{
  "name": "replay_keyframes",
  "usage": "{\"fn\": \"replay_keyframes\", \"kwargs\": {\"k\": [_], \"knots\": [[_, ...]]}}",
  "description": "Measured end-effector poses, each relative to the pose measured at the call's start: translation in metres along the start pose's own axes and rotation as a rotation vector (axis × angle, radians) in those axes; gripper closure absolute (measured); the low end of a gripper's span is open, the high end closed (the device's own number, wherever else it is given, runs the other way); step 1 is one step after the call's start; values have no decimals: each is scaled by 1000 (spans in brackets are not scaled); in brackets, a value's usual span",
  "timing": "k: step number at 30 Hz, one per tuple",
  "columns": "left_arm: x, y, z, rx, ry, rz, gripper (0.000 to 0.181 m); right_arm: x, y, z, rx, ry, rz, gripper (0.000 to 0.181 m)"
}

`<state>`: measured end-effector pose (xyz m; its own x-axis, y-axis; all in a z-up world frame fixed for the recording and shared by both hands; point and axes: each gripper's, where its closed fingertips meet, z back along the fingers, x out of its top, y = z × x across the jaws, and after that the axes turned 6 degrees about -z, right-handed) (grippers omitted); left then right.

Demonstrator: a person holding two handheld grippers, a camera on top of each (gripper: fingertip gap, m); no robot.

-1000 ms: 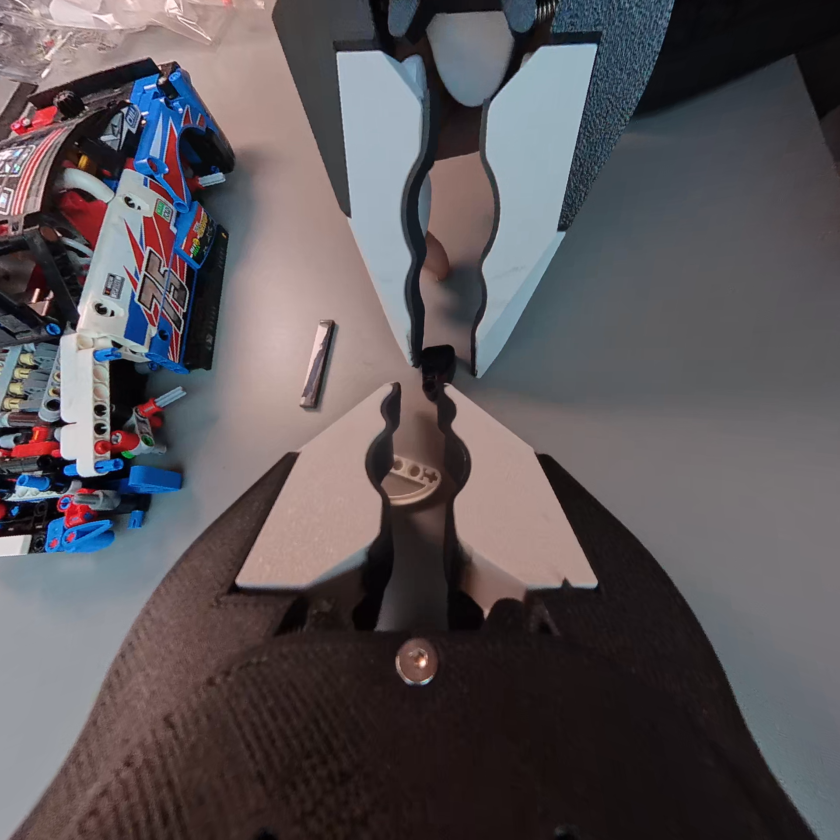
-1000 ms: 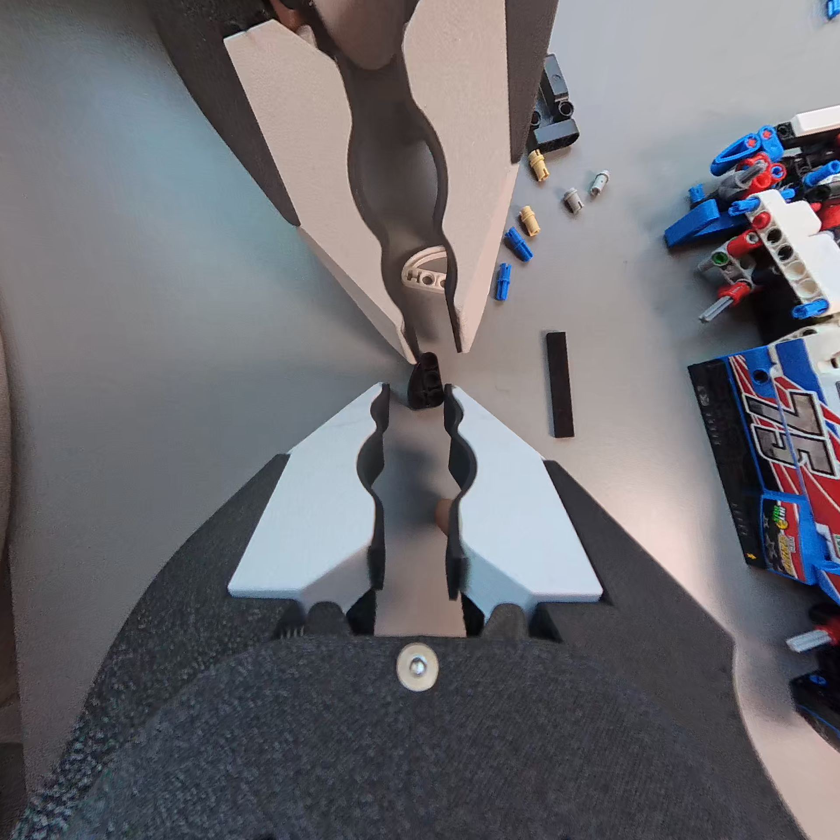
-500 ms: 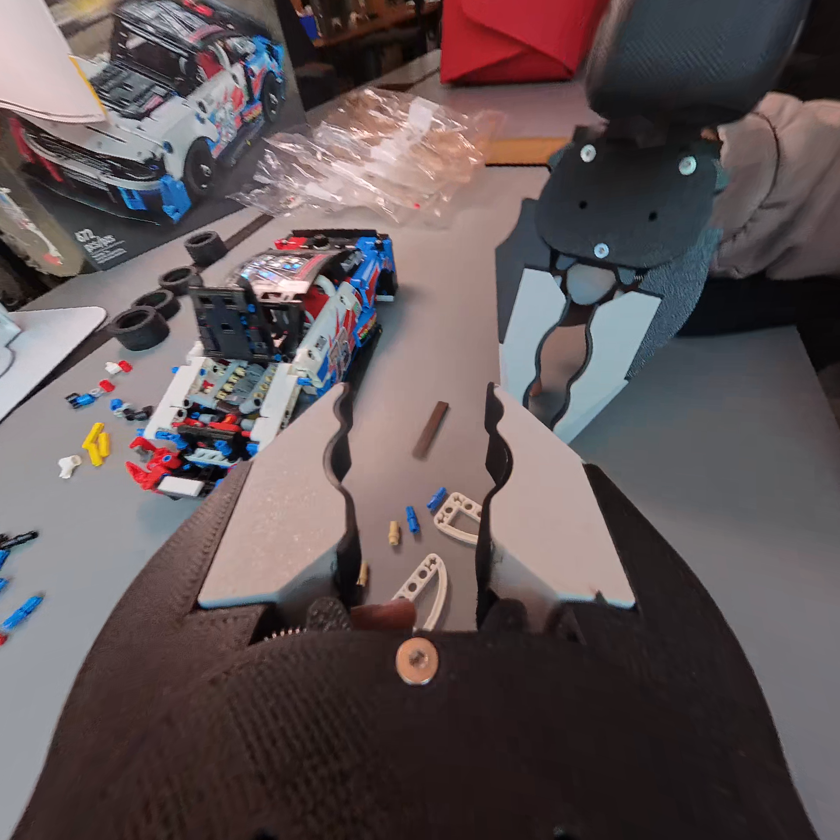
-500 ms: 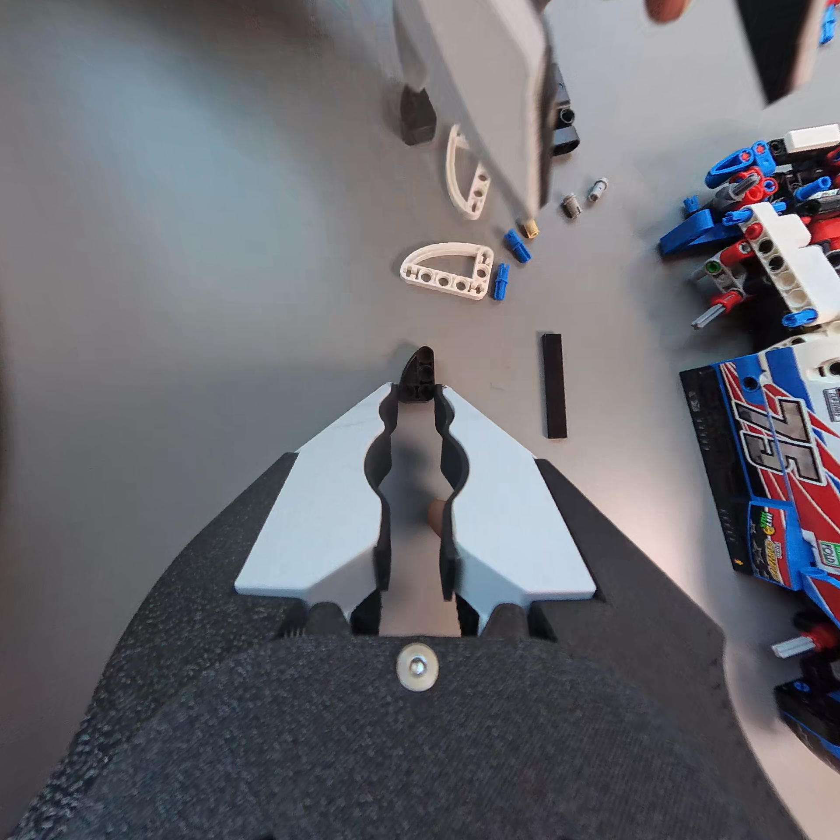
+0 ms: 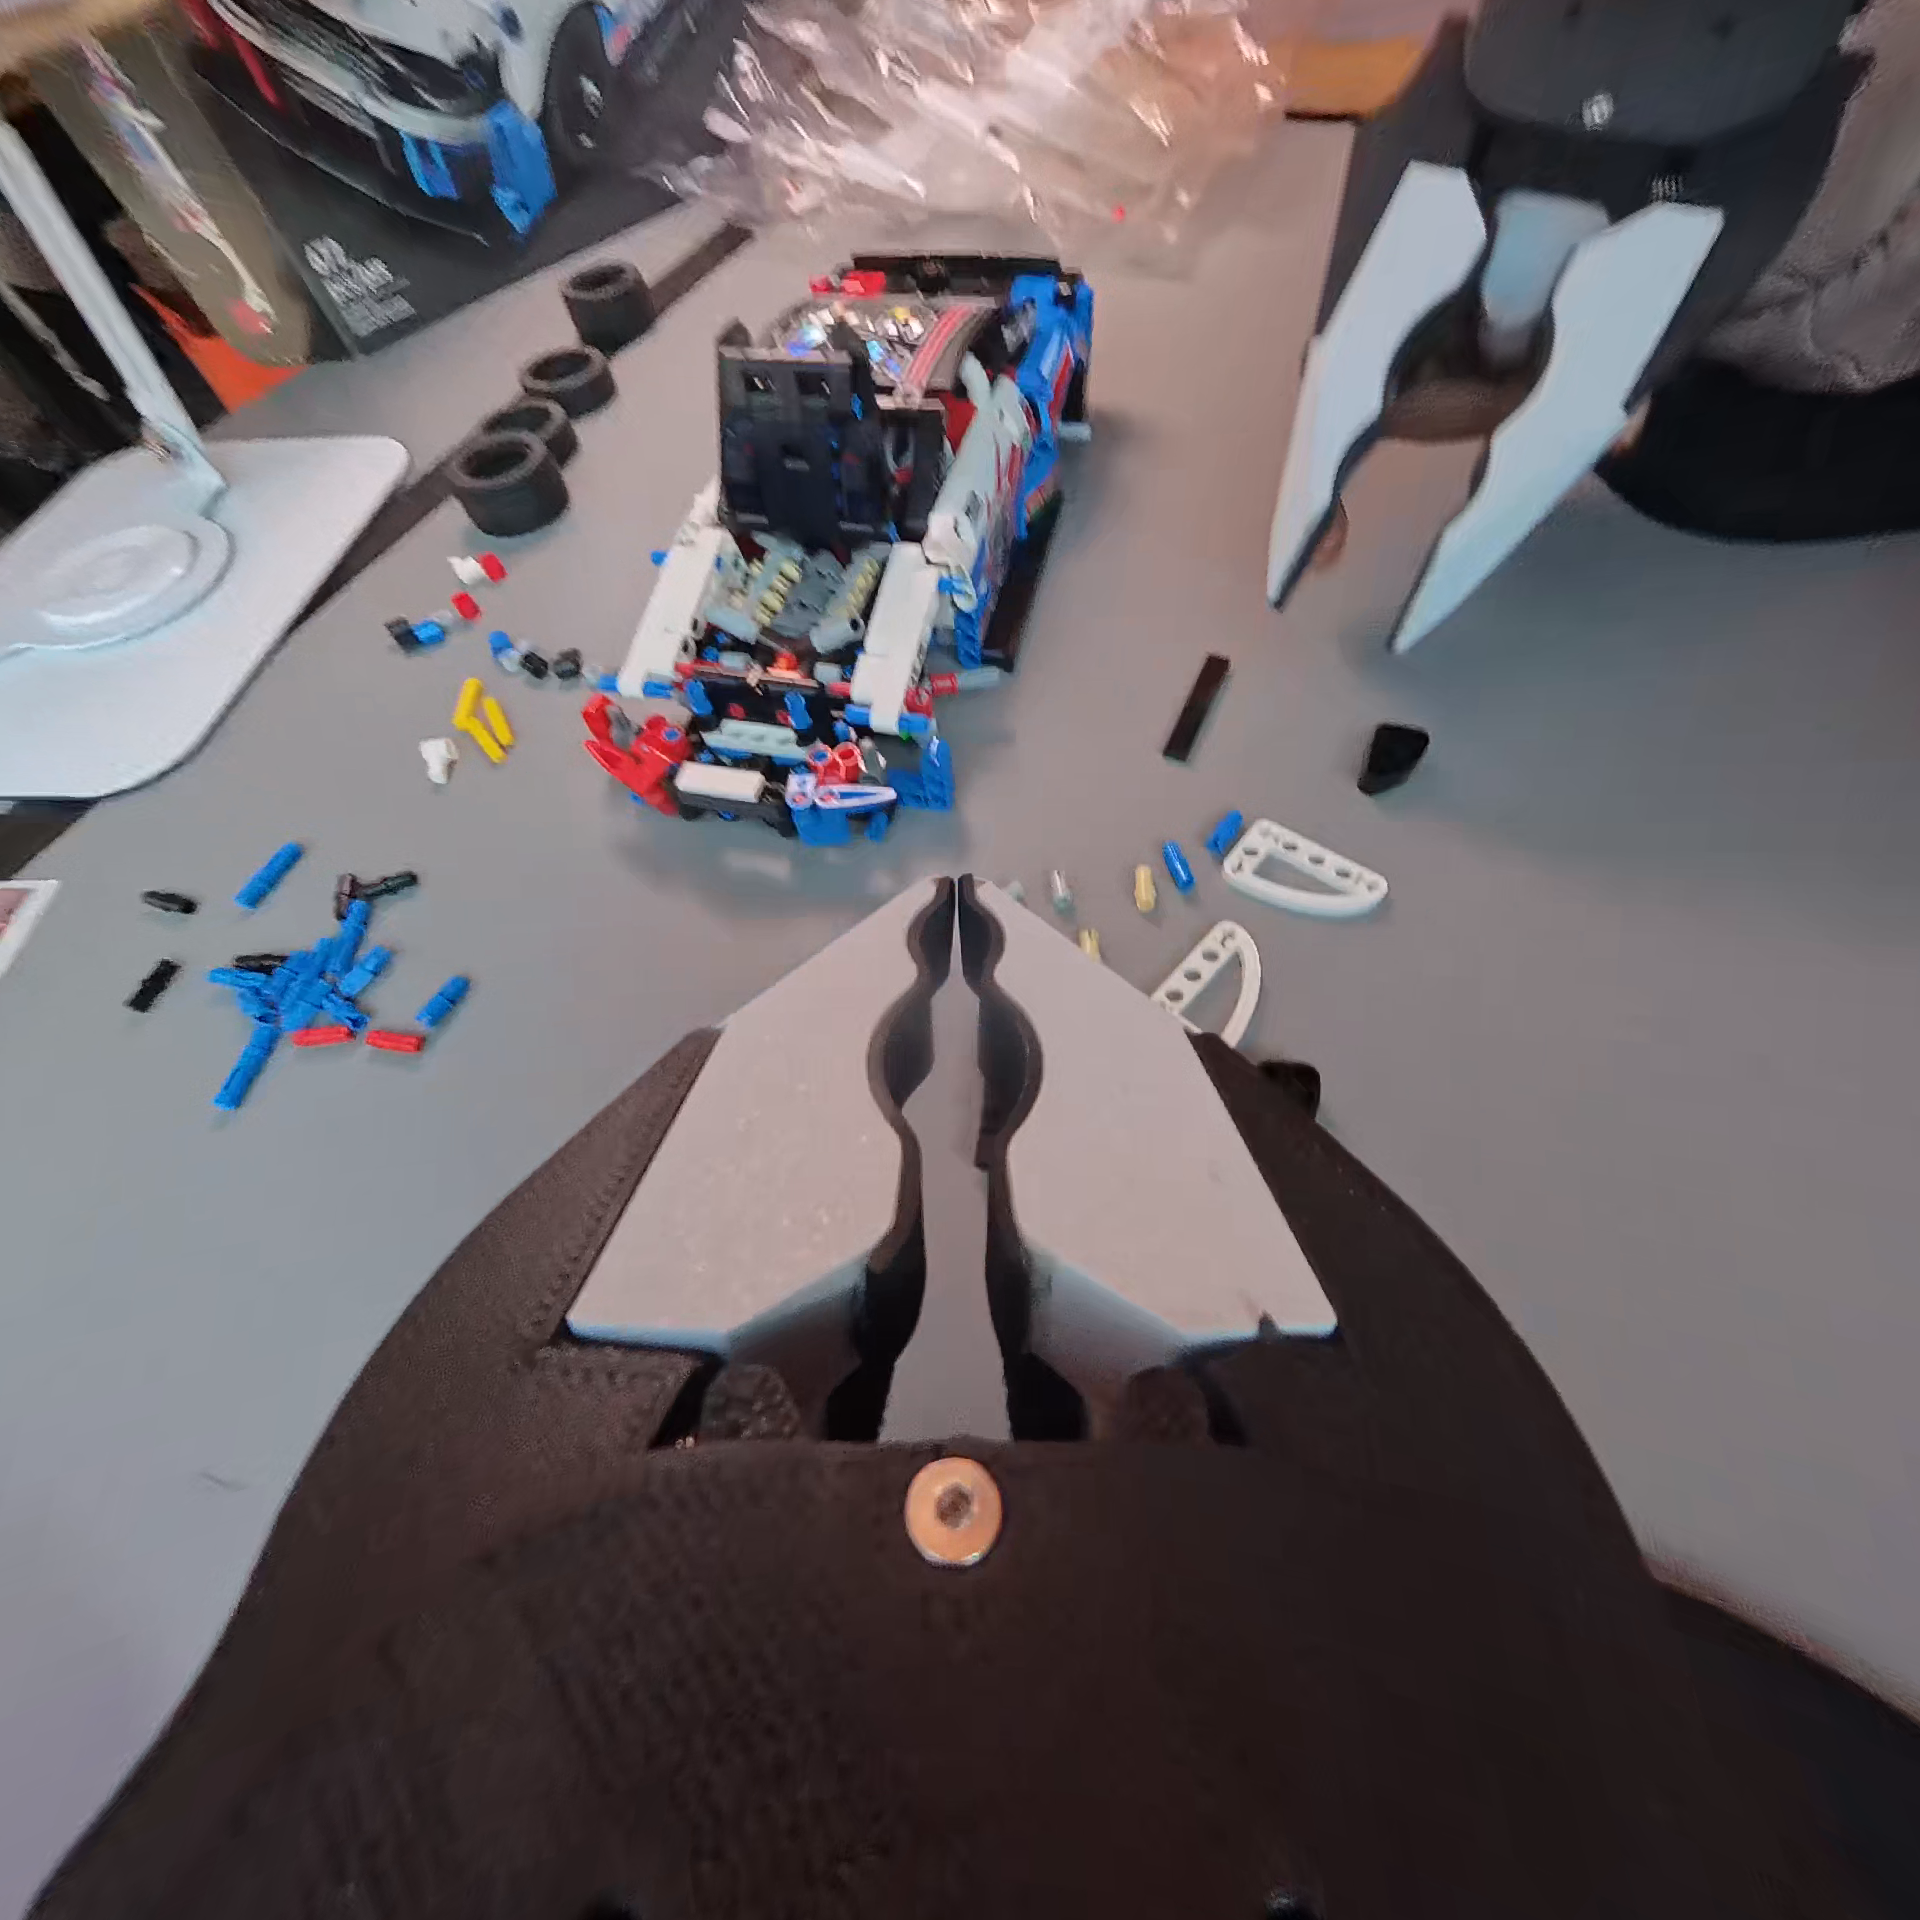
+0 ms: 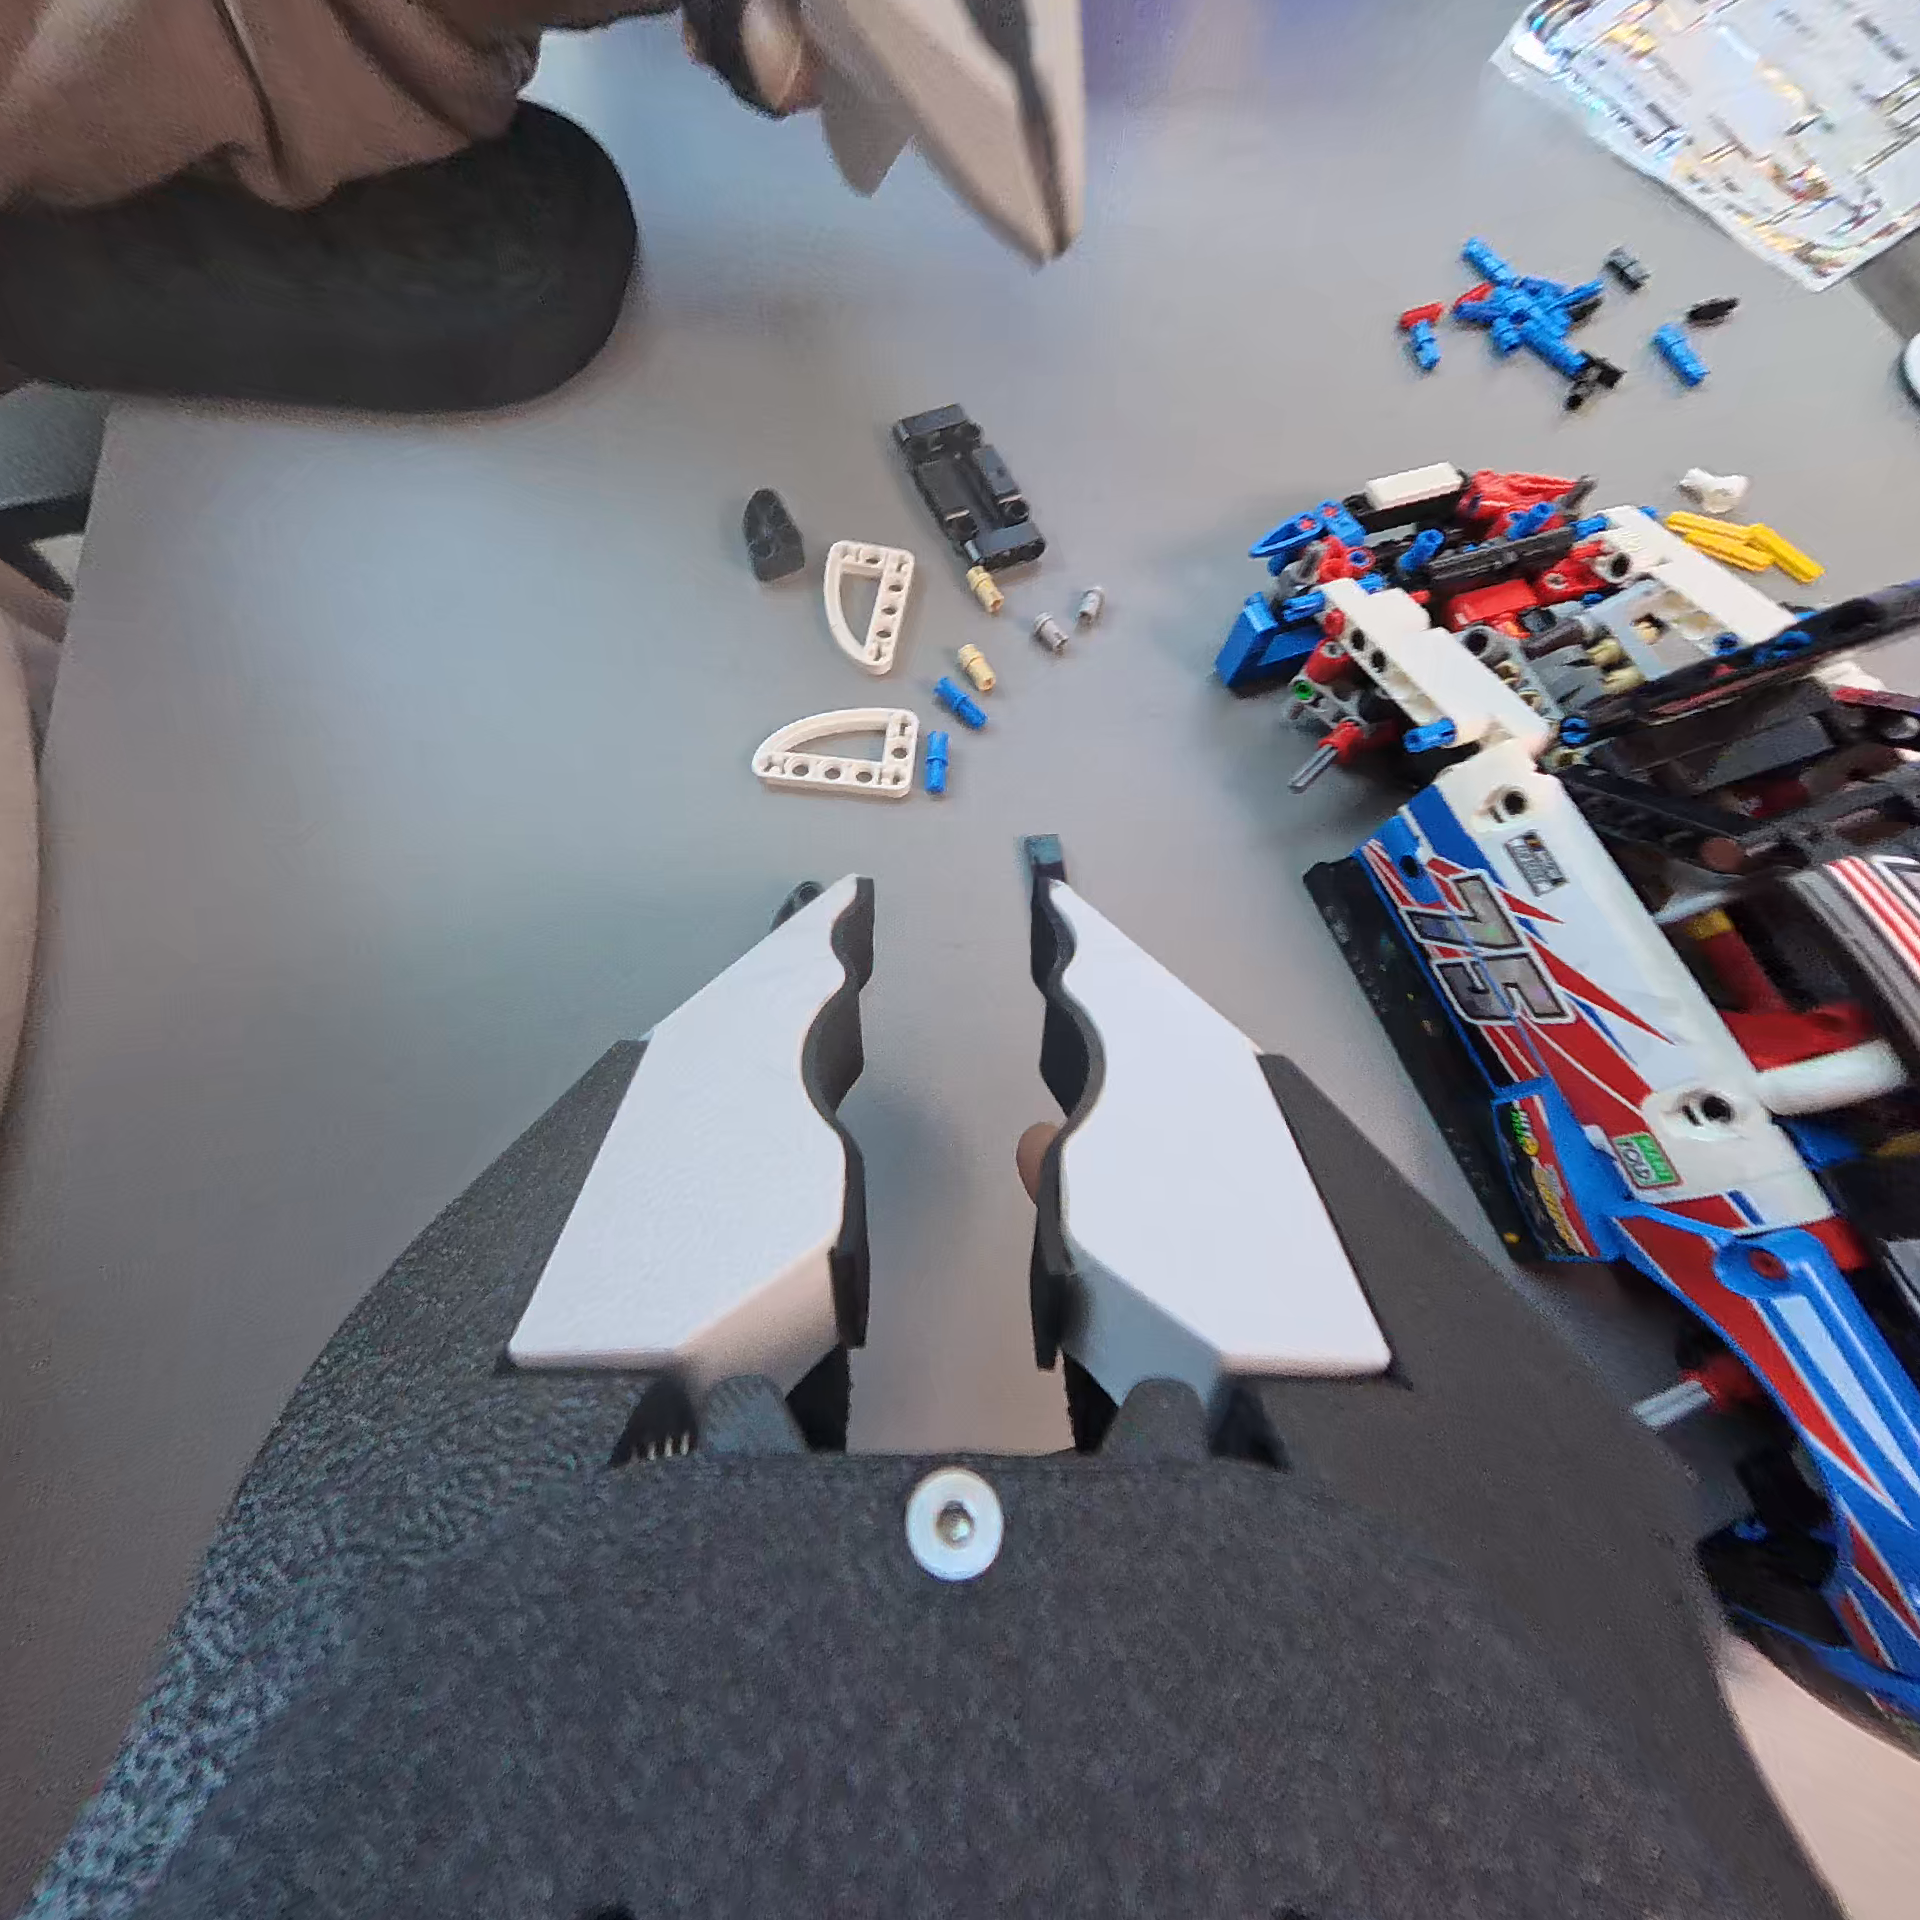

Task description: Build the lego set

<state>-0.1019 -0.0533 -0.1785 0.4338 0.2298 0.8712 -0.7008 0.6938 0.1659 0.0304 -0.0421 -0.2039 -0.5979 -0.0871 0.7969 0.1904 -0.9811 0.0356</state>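
Observation:
The part-built blue, white and red lego car (image 5: 862, 582) stands mid-table; it also shows in the right wrist view (image 6: 1558, 883). My left gripper (image 5: 956, 885) is shut and empty, held above the table in front of the car. My right gripper (image 6: 948, 878) is open and empty; it also shows in the left wrist view (image 5: 1340, 623). A small black curved piece (image 5: 1392, 756) lies on the table below it, peeking out beside the left finger (image 6: 800, 894). A black flat strip (image 5: 1197, 707) lies next to it.
Two white curved panels (image 6: 842, 753) (image 6: 873, 603), a second small black piece (image 6: 774, 535), a black beam (image 6: 966, 488) and loose pins lie ahead. Tyres (image 5: 520, 457), a blue pin pile (image 5: 301, 987), a white base (image 5: 125, 582), the box and plastic bags ring the car. The gap from one gripper's tips to the other's is roughly 15 centimetres.
Both grippers were shut on the small black piece. The left let go, drew back and shut. The right opened, left the piece on the table and pulled away.

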Motion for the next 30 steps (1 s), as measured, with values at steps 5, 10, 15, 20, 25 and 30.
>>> {"fn": "replay_keyframes", "kwargs": {"k": [5,10,15,20,25,30], "knots": [[-16,-39,-34,-145,117,-26,176,3,-15,-2,-40,-56,-35,162],[-22,-64,-58,-183,219,-78,170,-2,-17,-4,-62,-32,-6,165],[-25,-62,-64,-156,263,-73,173,-1,-15,-3,-59,-37,3,167],[-24,-63,-68,-148,275,-73,174,-1,-13,-4,-62,-35,15,168],[-22,-63,-71,-134,278,-103,179,1,-8,-7,-46,-53,25,168],[27,-60,-67,-26,-7,-187,179,16,0,-7,29,-159,-62,170]]}}
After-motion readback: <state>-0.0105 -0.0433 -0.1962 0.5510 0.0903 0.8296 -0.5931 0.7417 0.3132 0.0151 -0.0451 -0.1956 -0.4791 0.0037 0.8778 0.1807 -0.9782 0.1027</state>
